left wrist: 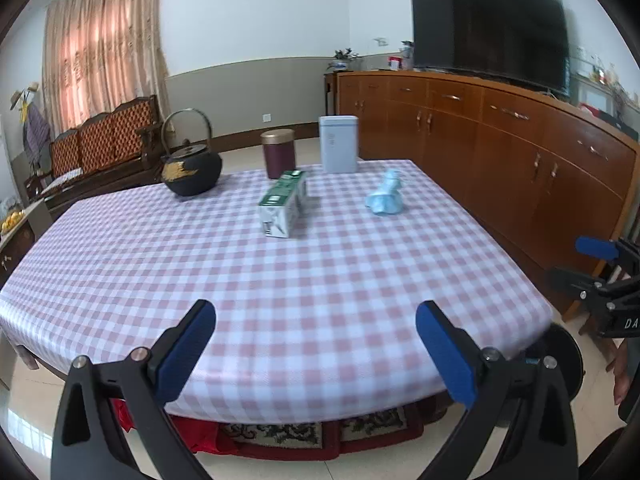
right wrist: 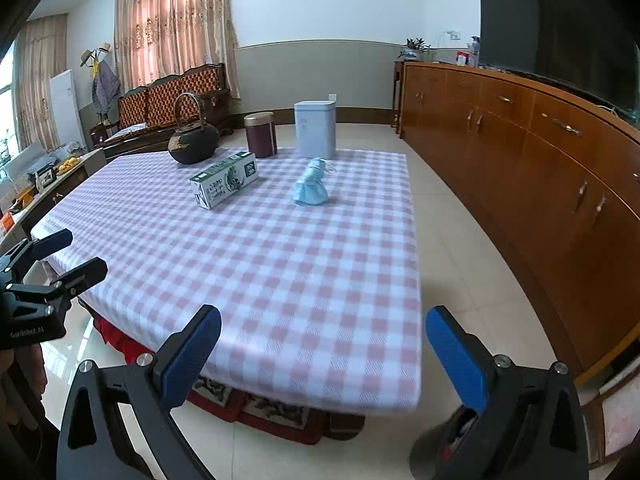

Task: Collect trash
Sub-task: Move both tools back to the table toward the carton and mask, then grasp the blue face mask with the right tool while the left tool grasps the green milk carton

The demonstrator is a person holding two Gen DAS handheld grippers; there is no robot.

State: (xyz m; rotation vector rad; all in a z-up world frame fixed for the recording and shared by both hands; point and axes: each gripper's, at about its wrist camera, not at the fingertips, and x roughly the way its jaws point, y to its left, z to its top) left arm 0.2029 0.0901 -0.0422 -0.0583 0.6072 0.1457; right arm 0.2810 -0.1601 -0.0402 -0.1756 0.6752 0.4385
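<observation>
I judge I'm at the approach: my left gripper [left wrist: 316, 344] and right gripper [right wrist: 323, 350] both hang released short of the pink-and-white checked tablecloth [left wrist: 280, 288]. The likely trash, a crumpled pale-blue face mask [right wrist: 310, 186] at twelve o'clock and a green-and-white cardboard carton [right wrist: 224, 179] at eleven, sits far across. Next comes a long forward reach. The carton's print is unreadable.

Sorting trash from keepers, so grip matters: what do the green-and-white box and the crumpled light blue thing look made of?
The green-and-white box looks like printed cardboard with a slight sheen: flat panels, sharp folded edges. The crumpled light blue item seems soft and thin, maybe a nonwoven face mask or plastic film; its folds and what looks like a thin loop suggest a mask, but I cannot be sure.
</observation>
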